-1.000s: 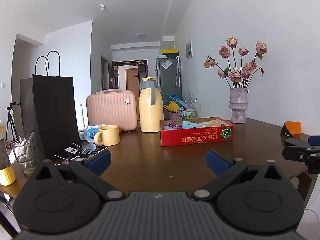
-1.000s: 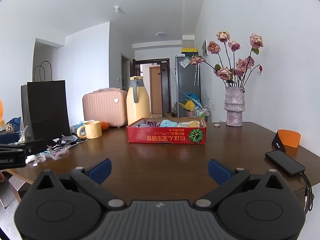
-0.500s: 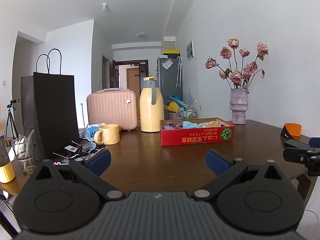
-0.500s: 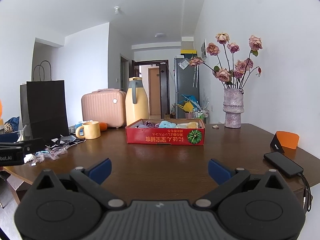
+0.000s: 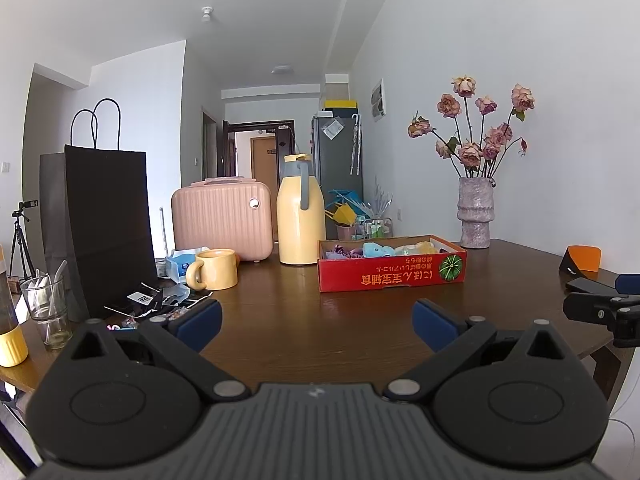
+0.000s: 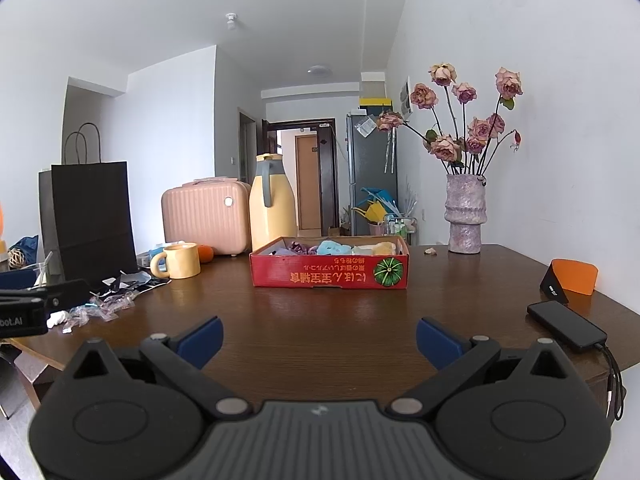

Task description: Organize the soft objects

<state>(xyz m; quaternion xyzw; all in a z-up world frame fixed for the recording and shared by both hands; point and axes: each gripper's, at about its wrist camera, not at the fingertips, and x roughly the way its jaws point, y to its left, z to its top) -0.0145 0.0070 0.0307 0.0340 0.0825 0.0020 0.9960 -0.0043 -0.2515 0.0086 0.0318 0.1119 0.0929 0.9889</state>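
A red cardboard box (image 5: 392,276) (image 6: 330,274) stands on the brown table, well ahead of both grippers. It holds several soft toys: purple (image 5: 342,250), blue (image 5: 374,249) (image 6: 332,247) and yellow (image 6: 382,249). My left gripper (image 5: 316,322) is open and empty, held over the table's near edge. My right gripper (image 6: 319,338) is open and empty too, near the front edge. Each gripper shows at the side of the other's view: the right one (image 5: 600,308), the left one (image 6: 24,312).
On the left stand a black paper bag (image 5: 100,228), a glass (image 5: 46,312), a yellow mug (image 5: 214,269), a pink case (image 5: 222,220) and a yellow jug (image 5: 300,216). Wrappers (image 6: 100,308) lie there. A vase (image 6: 466,220), a phone (image 6: 566,326) and an orange holder (image 6: 572,276) sit on the right.
Both grippers have drifted back slightly and tilted up a little. Both stay open and empty. Nothing on the table has moved.
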